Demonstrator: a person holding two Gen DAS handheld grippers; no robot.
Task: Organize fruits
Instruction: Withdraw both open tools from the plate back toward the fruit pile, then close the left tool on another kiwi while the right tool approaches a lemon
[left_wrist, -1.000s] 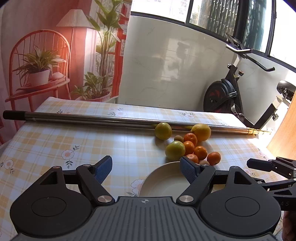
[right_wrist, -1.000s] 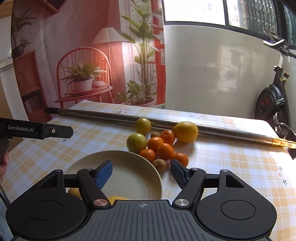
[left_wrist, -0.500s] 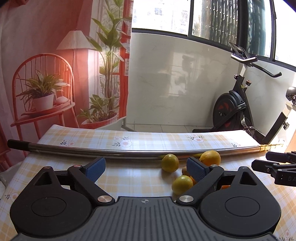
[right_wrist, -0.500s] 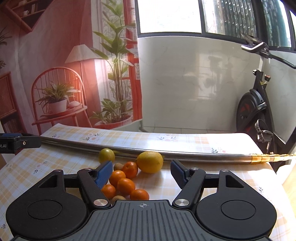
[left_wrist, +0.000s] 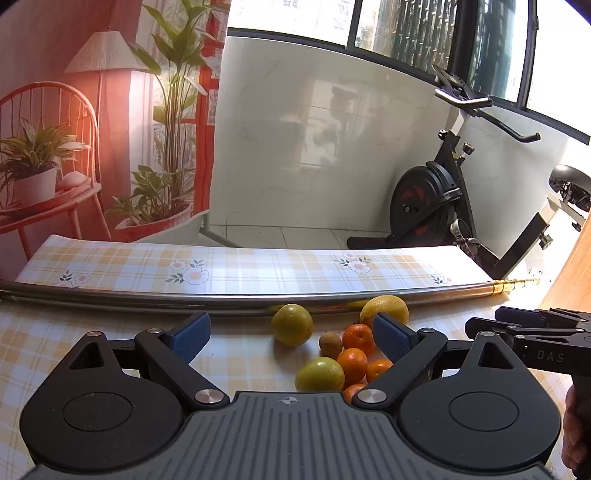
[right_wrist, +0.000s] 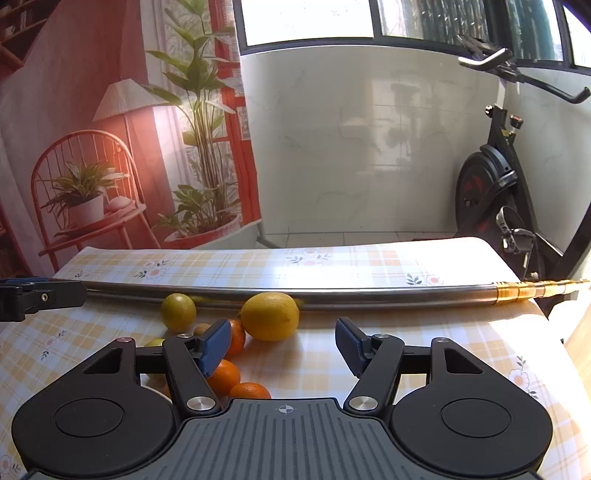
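behind left tool (left_wrist: 291, 334), oranges (left_wrist: 352, 363) partly hidden; both tools agape, empty.

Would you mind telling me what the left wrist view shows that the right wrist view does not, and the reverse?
Only the left wrist view shows the right gripper entering from the right edge, a hand below it, and the exercise bike's saddle.

Only the right wrist view shows the left gripper entering from the left edge, and bookshelves at top left.

Both show the metal pole across the checked tablecloth, the lemon against it, green citrus and small oranges, and each camera's own gripper open and empty.
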